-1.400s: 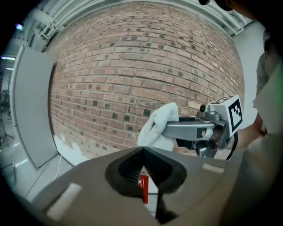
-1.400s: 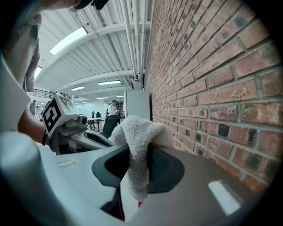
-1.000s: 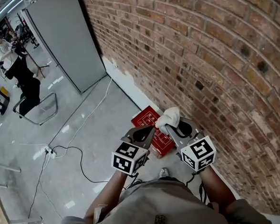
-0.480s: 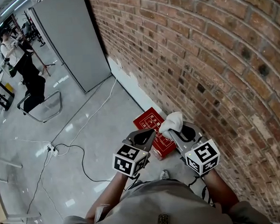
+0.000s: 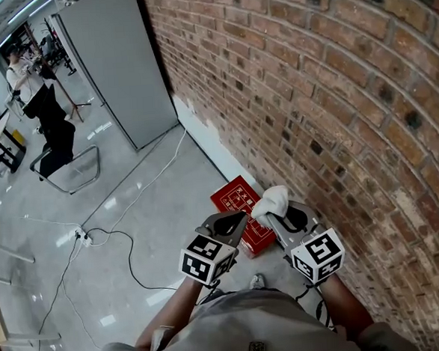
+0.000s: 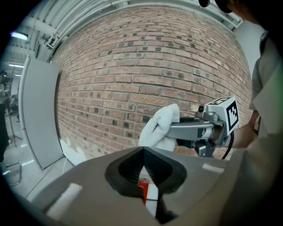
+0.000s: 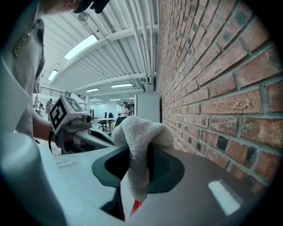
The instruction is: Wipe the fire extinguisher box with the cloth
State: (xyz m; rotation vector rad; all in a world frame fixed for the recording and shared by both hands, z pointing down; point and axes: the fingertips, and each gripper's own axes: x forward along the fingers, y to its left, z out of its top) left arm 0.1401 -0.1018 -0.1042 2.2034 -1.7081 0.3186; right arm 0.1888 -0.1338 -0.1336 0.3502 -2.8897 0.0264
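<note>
- Far to our left, a black cable loops across the glossy floor, and a grey panel stands behind it.
- Our left gripper hovers in the air, its fingers pressed together with nothing between them.
- Below and just past both grippers, we see the red fire extinguisher box lying on the floor at the foot of the brick wall.
- Bunched into a lump, the white cloth is held up in the air over the box's right part.
- Our right gripper has its fingers clamped on the cloth, one end drooping down between them, close beside the wall.
</note>
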